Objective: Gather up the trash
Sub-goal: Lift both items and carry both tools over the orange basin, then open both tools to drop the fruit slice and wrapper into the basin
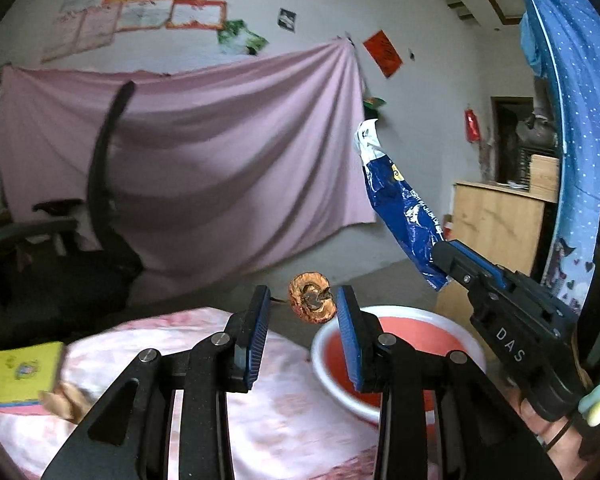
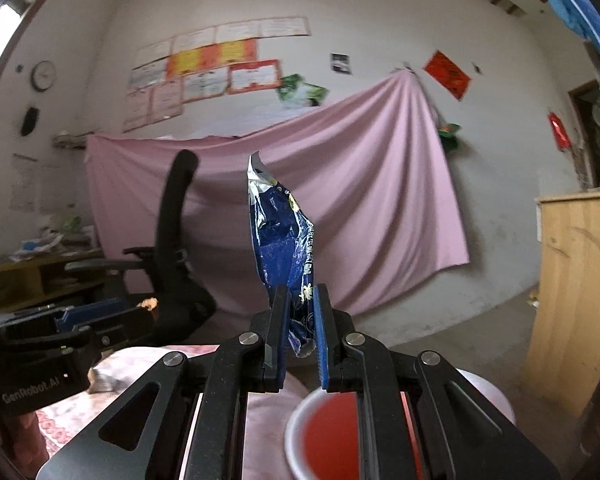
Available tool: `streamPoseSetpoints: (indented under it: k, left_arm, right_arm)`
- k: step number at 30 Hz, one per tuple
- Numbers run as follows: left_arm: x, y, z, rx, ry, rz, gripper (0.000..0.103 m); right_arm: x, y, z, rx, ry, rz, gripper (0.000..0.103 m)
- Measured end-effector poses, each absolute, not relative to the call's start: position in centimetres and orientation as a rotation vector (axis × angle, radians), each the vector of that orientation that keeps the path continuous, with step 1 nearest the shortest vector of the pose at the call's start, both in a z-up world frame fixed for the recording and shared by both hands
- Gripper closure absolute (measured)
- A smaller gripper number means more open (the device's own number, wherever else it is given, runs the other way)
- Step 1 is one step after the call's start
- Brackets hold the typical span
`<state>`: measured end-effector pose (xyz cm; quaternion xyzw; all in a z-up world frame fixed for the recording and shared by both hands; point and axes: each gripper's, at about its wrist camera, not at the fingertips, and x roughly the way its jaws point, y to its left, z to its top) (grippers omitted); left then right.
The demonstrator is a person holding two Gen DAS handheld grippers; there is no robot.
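Right gripper (image 2: 299,312) is clamped on the upright wrapper (image 2: 283,232); left gripper (image 1: 303,306), part-open, pinches a peel (image 1: 312,298); basin (image 1: 324,342) lies just below both.

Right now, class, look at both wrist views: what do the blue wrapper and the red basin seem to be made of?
Blue wrapper: seemingly thin plastic film with a foil lining; it is creased, glossy, printed, and silvery at the torn top. Red basin: probably moulded plastic, smooth, with a white rim and a red inside; enamelled metal cannot be ruled out.
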<state>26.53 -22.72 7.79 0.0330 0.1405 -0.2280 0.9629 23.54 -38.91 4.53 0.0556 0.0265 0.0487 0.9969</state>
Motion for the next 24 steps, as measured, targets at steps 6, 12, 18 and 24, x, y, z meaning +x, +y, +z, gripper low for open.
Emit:
streamPoseSetpoints:
  k: [6, 12, 18, 24]
  left_arm:
    - [28.6, -26.3, 6.6, 0.041, 0.401, -0.515, 0.074]
    - [31.4, -29.0, 4.9, 0.030, 0.597, -0.515, 0.074]
    - [33.1, -29.9, 3.4, -0.024, 0.715, -0.518, 0.074]
    - [33.5, -30.3, 3.2, -0.039, 0.739, -0.528, 0.073]
  right_arm:
    - [24.5, -42.3, 3.2, 0.157, 0.130, 0.019, 0.093]
    - [25.5, -44.8, 1.9, 0.215, 0.227, -0.028, 0.093]
    - [26.3, -46.5, 1.0, 0.269, 0.291, -0.046, 0.091]
    - [26.9, -47.2, 0.3, 0.293, 0.354, -0.057, 0.090]
